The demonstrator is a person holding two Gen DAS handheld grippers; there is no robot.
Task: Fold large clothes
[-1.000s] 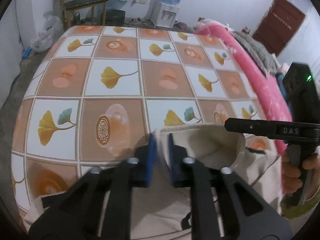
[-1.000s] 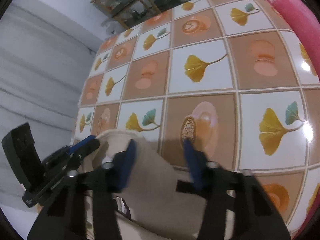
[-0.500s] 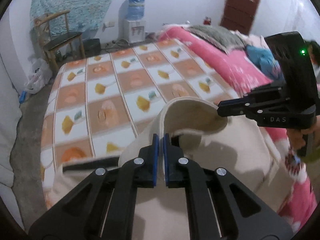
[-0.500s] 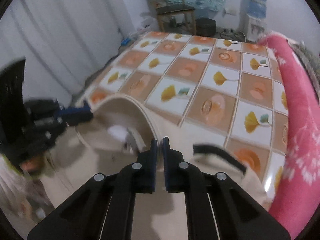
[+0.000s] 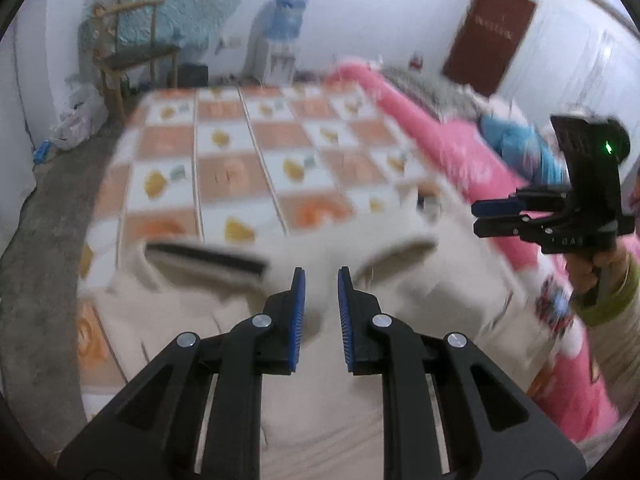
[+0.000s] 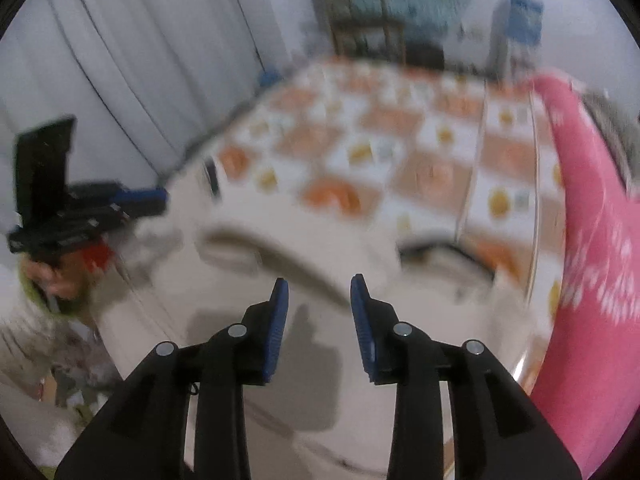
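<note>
bedsheet [image 5: 256, 152]: pattern smeared by motion blur
cream garment [image 6: 248, 292]: edges blurred, near end cut off below
person: only hands and sleeves visible

White walls, wooden chair [image 5: 132, 56], water dispenser [image 5: 280, 44], dark red door [image 5: 492, 36]

Cream garment [image 5: 320, 360] lies spread on patterned bed.

A: What lies out past the tongs?
B: A checked bedsheet [image 5: 256, 168] in orange and white, with a pink blanket [image 5: 452, 152] along its right edge.
A: And farther off?
B: A wooden chair [image 5: 132, 56] up left, a water dispenser [image 5: 280, 44] beside it, a dark red door [image 5: 496, 36] far right. Grey curtains [image 6: 132, 52] hang left.
</note>
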